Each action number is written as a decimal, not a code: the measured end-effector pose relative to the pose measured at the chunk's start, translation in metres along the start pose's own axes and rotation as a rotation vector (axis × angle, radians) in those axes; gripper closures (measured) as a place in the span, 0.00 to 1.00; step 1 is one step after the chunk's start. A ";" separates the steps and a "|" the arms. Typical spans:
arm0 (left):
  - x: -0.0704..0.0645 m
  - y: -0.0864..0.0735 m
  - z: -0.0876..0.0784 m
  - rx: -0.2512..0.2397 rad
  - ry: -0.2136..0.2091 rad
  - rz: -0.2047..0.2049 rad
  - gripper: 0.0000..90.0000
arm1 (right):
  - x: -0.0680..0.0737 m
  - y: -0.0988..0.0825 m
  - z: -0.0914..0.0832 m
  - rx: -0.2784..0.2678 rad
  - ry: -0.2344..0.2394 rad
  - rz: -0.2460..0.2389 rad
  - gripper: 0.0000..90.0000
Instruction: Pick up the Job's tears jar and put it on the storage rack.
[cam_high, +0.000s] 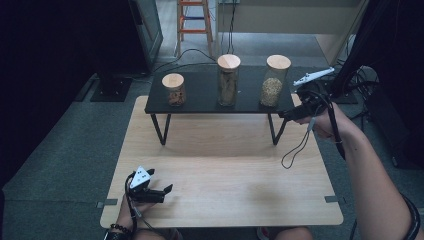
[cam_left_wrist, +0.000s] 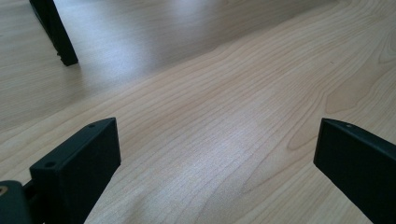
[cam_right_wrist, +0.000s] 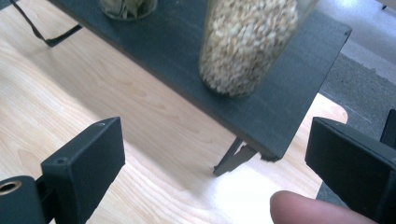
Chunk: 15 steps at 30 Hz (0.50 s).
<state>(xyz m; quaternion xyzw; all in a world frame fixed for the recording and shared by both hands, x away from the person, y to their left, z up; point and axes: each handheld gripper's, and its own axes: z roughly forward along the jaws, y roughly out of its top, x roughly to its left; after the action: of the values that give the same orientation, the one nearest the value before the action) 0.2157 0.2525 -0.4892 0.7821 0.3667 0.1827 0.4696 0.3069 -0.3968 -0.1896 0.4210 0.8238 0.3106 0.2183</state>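
Three jars stood on the black shelf (cam_high: 200, 97) at the far side. Right gripper (cam_high: 292, 113) spread wide beside the grain jar (cam_high: 273, 81). Left gripper (cam_high: 162, 192) spread too, low and near. Probably heavy, smooth, breakable glass; best squeezed around the middle.

A light wooden table (cam_high: 225, 175) sits on grey carpet (cam_high: 55, 165) at frame centre. An orange stepladder (cam_high: 194, 22) stands top centre; the upper left is dark

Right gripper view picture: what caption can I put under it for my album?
Open right gripper aimed at the grain jar on the black shelf.
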 end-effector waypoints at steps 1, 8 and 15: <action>0.000 0.000 0.000 0.000 0.000 0.000 0.01 | 0.001 -0.002 0.000 0.001 0.002 -0.003 0.05; 0.000 0.000 0.000 0.002 0.001 0.003 0.01 | 0.003 -0.011 -0.003 0.001 0.001 -0.007 0.05; -0.001 0.001 0.001 0.004 0.003 0.005 0.01 | 0.004 -0.021 0.000 0.008 0.004 -0.009 0.05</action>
<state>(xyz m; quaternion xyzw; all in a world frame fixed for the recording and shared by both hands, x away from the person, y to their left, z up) 0.2157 0.2514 -0.4889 0.7836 0.3656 0.1844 0.4672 0.2932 -0.4023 -0.2047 0.4175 0.8274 0.3071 0.2162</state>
